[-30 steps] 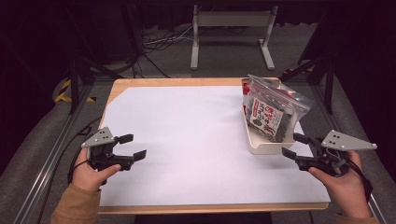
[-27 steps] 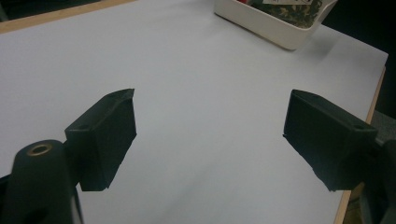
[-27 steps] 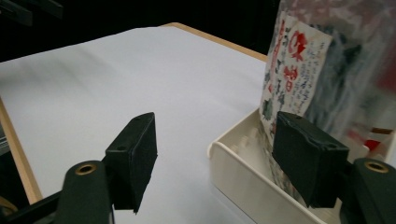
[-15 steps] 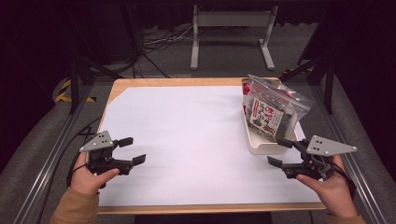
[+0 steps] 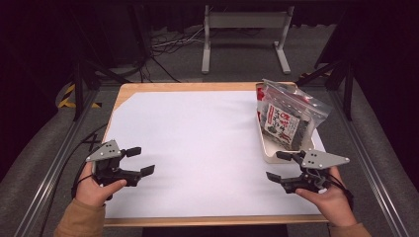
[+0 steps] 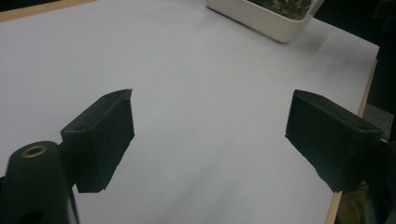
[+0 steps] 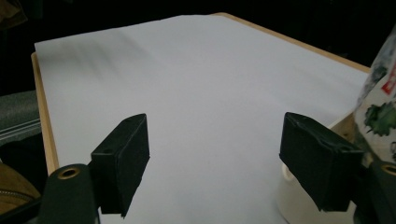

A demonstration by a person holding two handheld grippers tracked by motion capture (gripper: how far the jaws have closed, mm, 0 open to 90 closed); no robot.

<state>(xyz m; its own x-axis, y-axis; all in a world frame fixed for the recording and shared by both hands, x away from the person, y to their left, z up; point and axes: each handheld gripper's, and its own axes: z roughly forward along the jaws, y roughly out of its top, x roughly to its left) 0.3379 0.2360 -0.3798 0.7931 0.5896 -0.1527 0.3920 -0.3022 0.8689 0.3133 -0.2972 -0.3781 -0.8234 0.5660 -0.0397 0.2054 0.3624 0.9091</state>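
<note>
A clear zip bag of packaged snacks (image 5: 288, 116) stands in a cream tray (image 5: 271, 153) at the right side of the white table top (image 5: 197, 138). My left gripper (image 5: 140, 161) hovers near the front left of the table, open, with nothing between its jaws. My right gripper (image 5: 278, 165) sits at the front right, just in front of the tray, also open and empty. In the left gripper view (image 6: 210, 126) the tray (image 6: 261, 21) lies far ahead. In the right gripper view (image 7: 215, 154) the tray's corner (image 7: 299, 196) and the bag (image 7: 380, 112) are at the right.
The wooden table edge (image 5: 207, 220) runs along the front. A metal stand (image 5: 244, 37) and cables (image 5: 163, 47) lie on the floor beyond the table. Metal rails (image 5: 49, 173) flank both sides. White surface spreads between the grippers.
My right gripper has moved left and toward the table's front, in front of the tray. My left gripper has drifted slightly nearer the front edge. Both stay open.
</note>
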